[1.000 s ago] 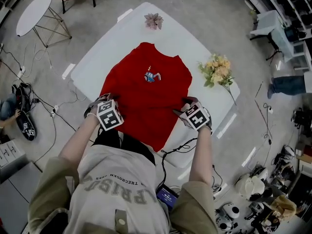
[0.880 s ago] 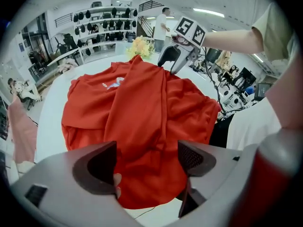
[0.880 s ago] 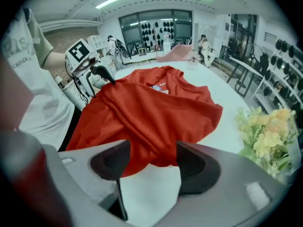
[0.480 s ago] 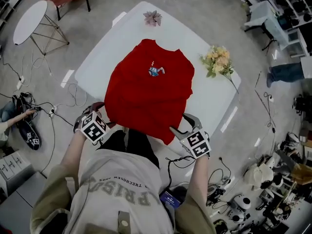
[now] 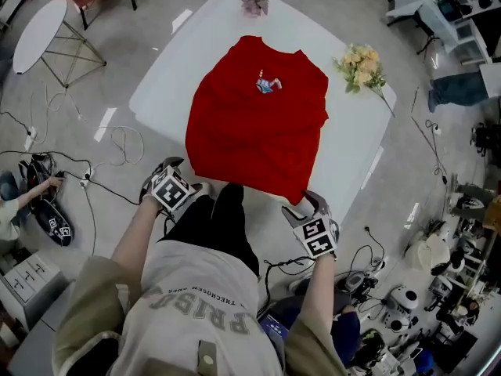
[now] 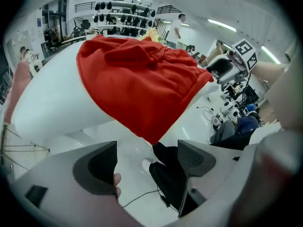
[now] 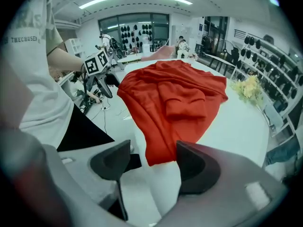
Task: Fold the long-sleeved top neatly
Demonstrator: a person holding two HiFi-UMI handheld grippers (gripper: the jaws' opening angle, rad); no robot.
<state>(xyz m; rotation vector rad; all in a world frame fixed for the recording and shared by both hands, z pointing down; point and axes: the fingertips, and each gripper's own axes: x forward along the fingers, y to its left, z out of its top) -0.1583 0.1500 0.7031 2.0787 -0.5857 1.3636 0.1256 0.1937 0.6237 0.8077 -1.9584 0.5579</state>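
The red long-sleeved top [image 5: 262, 128] lies spread on the white table [image 5: 172, 84], a small graphic [image 5: 268, 84] on its chest. Its sleeves look folded in, and its hem corner [image 5: 293, 194] hangs over the near edge. My left gripper [image 5: 174, 180] hovers off the table's near left corner, open and empty. My right gripper [image 5: 301, 207] is just below the hanging hem corner, also open. In the left gripper view the top [image 6: 137, 79] is ahead of the open left gripper [image 6: 147, 162]. In the right gripper view the hem [image 7: 163, 145] hangs beyond the open right gripper [image 7: 154, 164], untouched.
A yellow bouquet [image 5: 362, 65] lies at the table's right edge and a pink flower [image 5: 253, 4] at its far edge. A round white side table [image 5: 43, 22] stands far left. Cables [image 5: 117, 143] trail over the floor; equipment [image 5: 407, 296] crowds the lower right.
Both grippers have drawn back from the top's sides toward the person and now sit off the table's near edge. The top stays spread on the table.
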